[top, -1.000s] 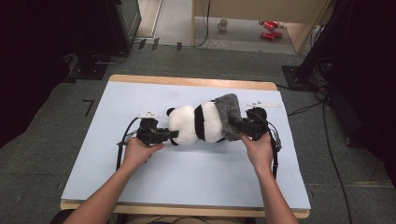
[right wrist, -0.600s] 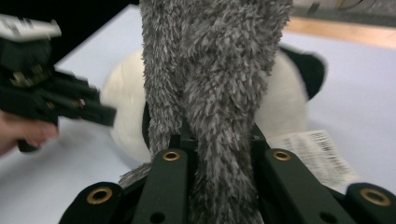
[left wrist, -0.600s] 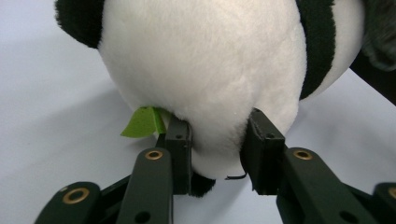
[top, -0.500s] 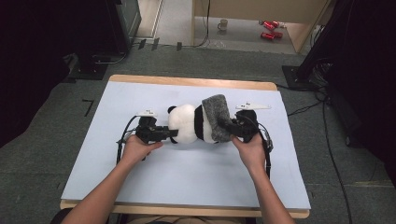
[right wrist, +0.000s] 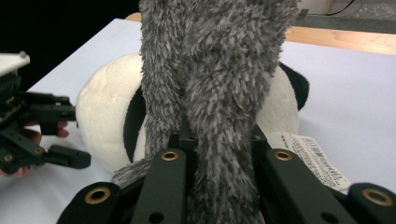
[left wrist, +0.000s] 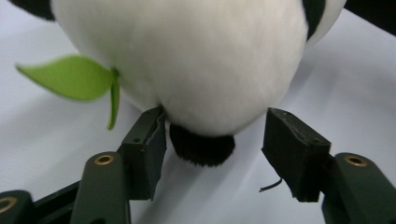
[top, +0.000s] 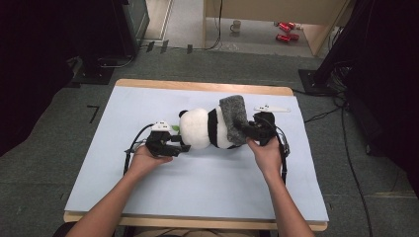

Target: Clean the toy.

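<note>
A panda plush [top: 205, 128] lies on its side near the middle of the bench [top: 197, 187], a little toward the far edge, with a grey furry cloth [top: 233, 118] draped over its far-right end. The left claw [left wrist: 212, 149] has just been opening; its jaws stand apart on either side of the panda's black nub, and the left pad seems just to brush the fur. The right claw [right wrist: 219, 154] is clamped tight on the grey cloth.
</note>
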A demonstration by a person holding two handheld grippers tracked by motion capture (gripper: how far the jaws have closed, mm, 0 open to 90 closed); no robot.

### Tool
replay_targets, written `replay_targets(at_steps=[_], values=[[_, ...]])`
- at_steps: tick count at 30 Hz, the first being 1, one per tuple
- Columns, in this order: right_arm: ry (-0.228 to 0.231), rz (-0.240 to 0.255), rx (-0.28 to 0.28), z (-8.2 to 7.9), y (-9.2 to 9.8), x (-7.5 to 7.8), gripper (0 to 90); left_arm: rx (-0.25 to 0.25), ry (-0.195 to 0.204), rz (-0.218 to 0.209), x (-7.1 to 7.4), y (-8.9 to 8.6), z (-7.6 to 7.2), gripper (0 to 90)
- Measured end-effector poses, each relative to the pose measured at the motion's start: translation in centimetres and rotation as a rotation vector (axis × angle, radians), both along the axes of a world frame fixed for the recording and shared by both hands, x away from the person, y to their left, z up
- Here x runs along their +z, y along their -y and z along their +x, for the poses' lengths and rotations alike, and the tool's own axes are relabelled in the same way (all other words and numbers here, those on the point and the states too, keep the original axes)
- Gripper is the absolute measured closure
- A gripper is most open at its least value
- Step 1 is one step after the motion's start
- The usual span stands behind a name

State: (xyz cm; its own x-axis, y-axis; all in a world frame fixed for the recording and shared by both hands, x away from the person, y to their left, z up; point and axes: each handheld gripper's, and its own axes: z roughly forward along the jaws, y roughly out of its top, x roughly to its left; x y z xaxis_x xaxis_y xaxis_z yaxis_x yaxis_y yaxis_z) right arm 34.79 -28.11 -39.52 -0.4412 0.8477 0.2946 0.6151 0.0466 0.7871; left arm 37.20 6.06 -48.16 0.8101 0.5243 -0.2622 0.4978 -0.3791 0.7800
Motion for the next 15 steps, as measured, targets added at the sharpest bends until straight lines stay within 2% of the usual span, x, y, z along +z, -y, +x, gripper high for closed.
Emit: replay_targets(at_steps=[3, 6, 11, 15], values=[[-0.002, 0.005, -0.004, 0.3, 0.1, 0.0, 77.1, 0.004, -0.012, -0.009, -0.7, 0.2, 0.3, 42.6], [-0.004, 0.007, -0.007, 0.4, 0.1, 0.0, 76.9, 0.015, -0.050, -0.038, -1.3, 0.4, 0.7, 45.1], [-0.006, 0.026, -0.017, 0.4, 0.2, 0.2, 77.5, 0.047, -0.070, -0.063, -1.2, 0.6, 0.8, 61.6], [0.003, 0.057, 0.005, -0.1, -0.5, 1.2, 77.8, 0.042, -0.077, -0.065, -0.8, 0.8, 0.5, 69.8]])
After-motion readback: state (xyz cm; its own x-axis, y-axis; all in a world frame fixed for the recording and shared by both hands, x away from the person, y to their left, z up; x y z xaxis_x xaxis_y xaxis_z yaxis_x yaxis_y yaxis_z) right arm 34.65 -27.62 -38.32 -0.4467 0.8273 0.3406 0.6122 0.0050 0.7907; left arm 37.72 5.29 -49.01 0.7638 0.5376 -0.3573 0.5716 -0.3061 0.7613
